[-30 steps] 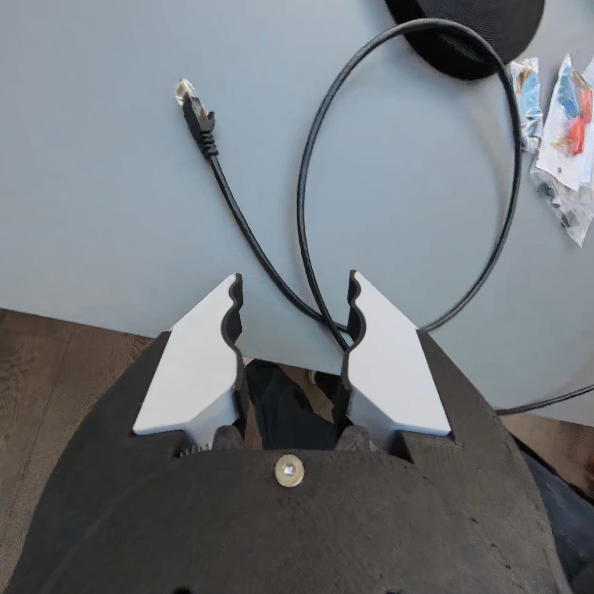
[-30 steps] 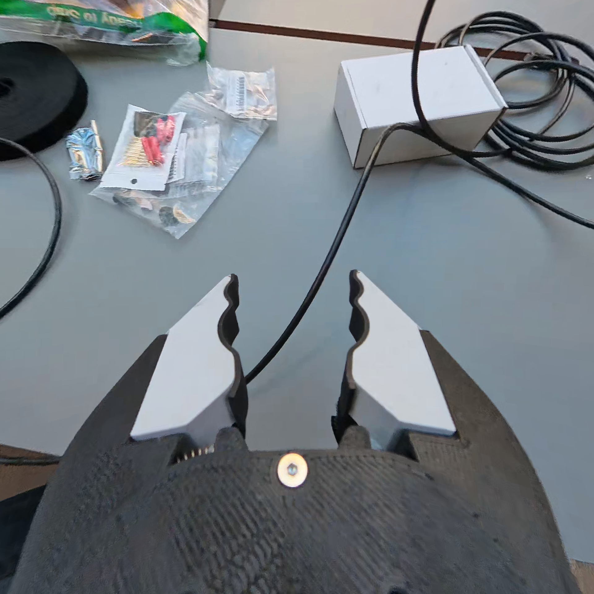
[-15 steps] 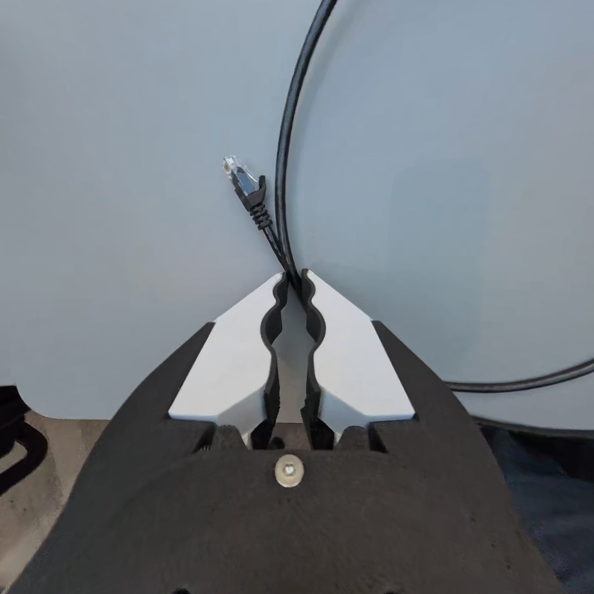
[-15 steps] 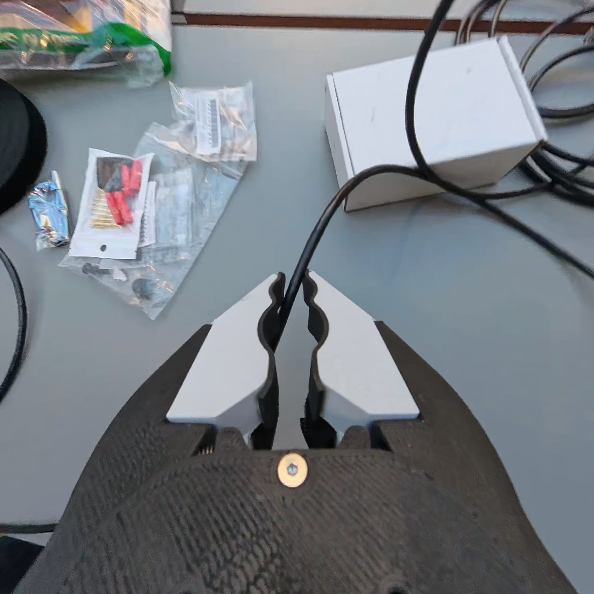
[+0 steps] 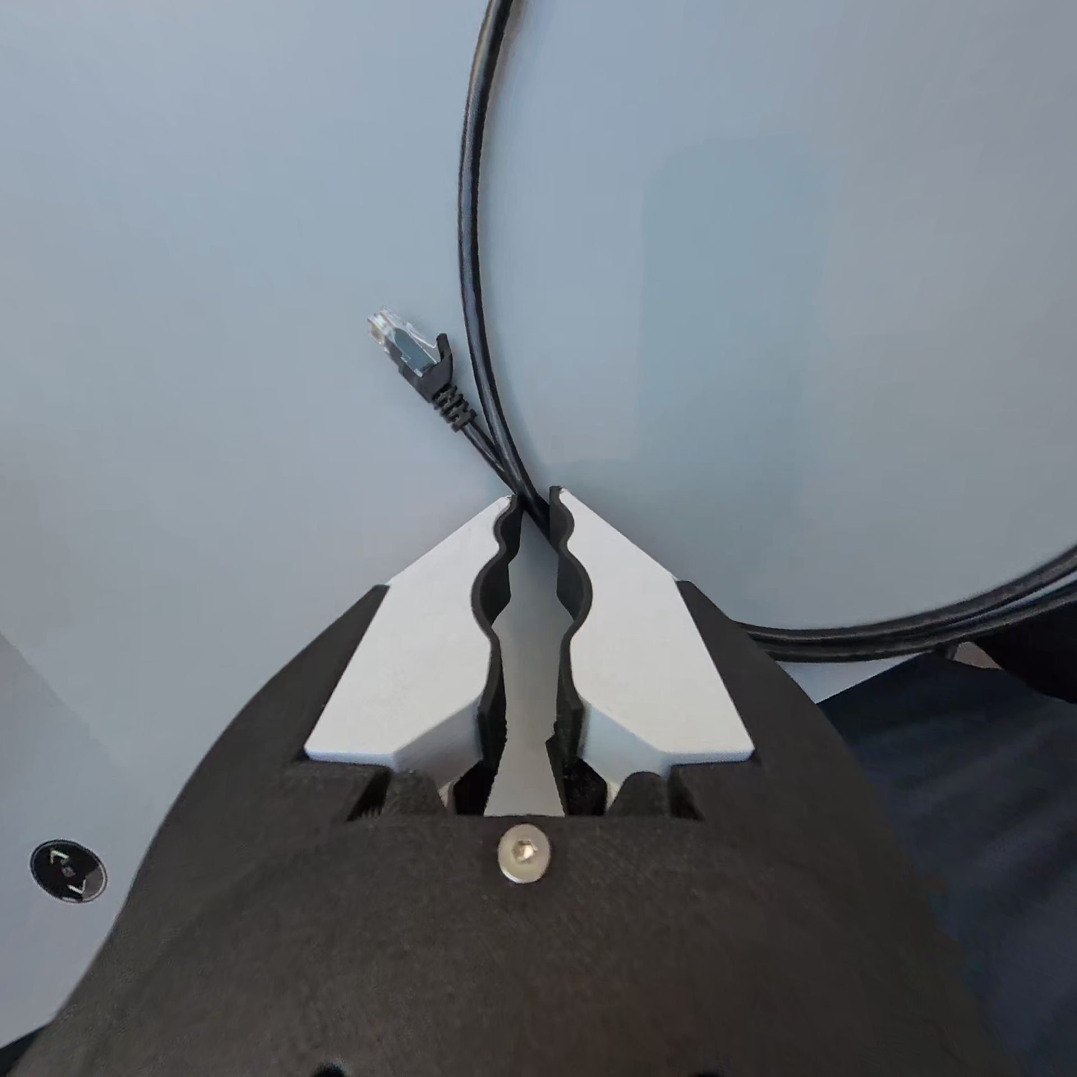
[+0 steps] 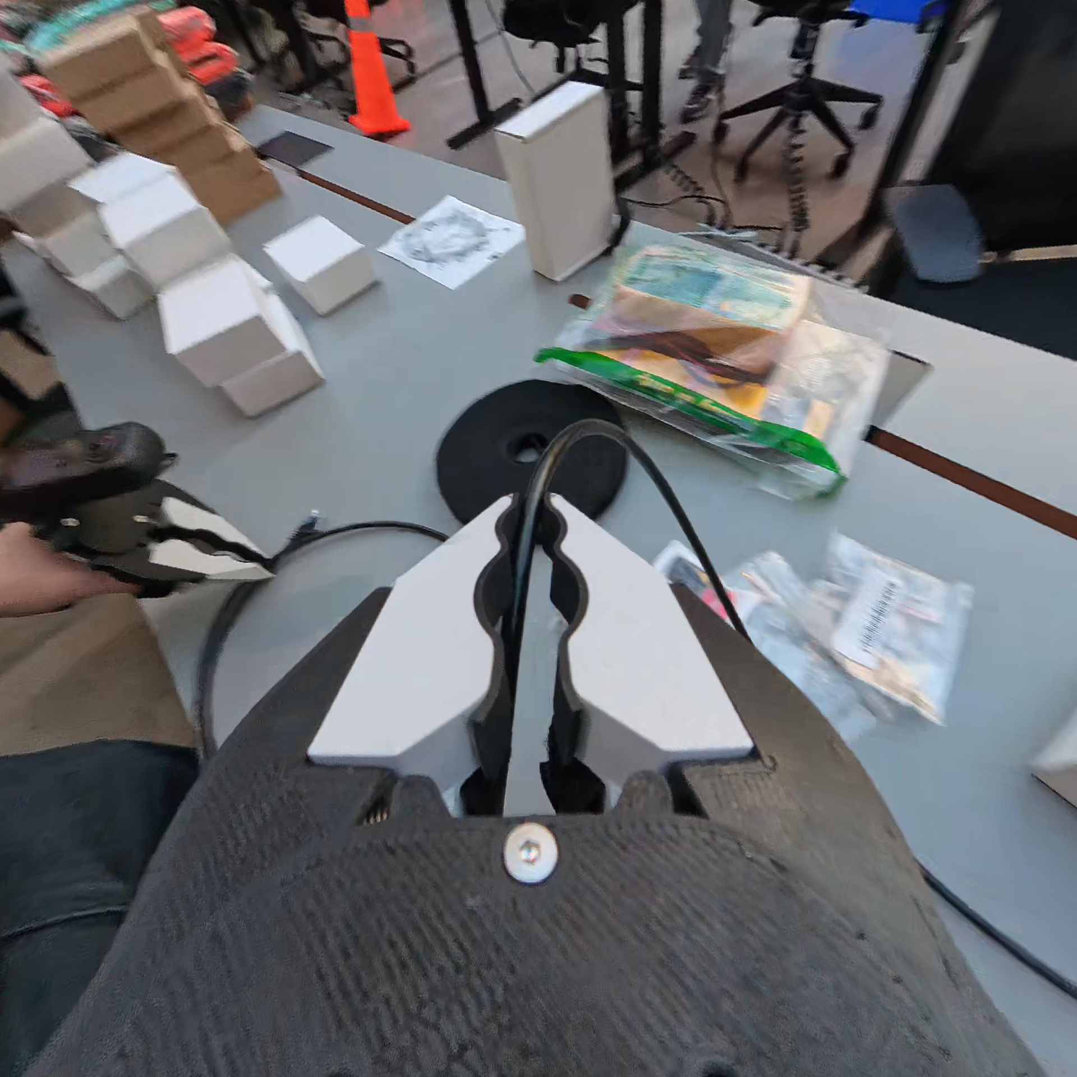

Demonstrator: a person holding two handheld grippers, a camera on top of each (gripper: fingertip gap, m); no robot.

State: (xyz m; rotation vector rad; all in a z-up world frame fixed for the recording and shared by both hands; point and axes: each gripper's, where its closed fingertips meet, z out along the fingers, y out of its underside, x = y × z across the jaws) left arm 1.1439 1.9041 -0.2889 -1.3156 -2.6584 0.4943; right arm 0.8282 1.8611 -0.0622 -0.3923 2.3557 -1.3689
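Note:
A black network cable [image 5: 468, 233] with a clear plug [image 5: 402, 344] lies looped on the grey table [image 5: 175, 291]. My left gripper [image 5: 533, 507] is shut on it, pinching two crossed strands at the fingertips just behind the plug. My right gripper [image 6: 531, 507] is shut on another stretch of the same cable [image 6: 585, 425], which arches up above the tips and drops away to the right. In the right wrist view the left gripper [image 6: 265, 568] shows at the left, held by a hand [image 6: 35, 574], with the plug [image 6: 306, 524] just beyond it.
A black tape roll [image 6: 484, 466] lies just beyond my right gripper. A green-edged plastic bag [image 6: 717, 349] and small parts bags [image 6: 845, 629] lie to the right. White boxes [image 6: 233, 326] stand at the left and a tall one [image 6: 553, 175] at the back. The table's near edge is close below. Some 40 cm of space lies between my two pairs of fingers.
Both grippers went from open to shut on the cable. The right one has since lifted and swung left with it. The left has shifted slightly, holding its strands.

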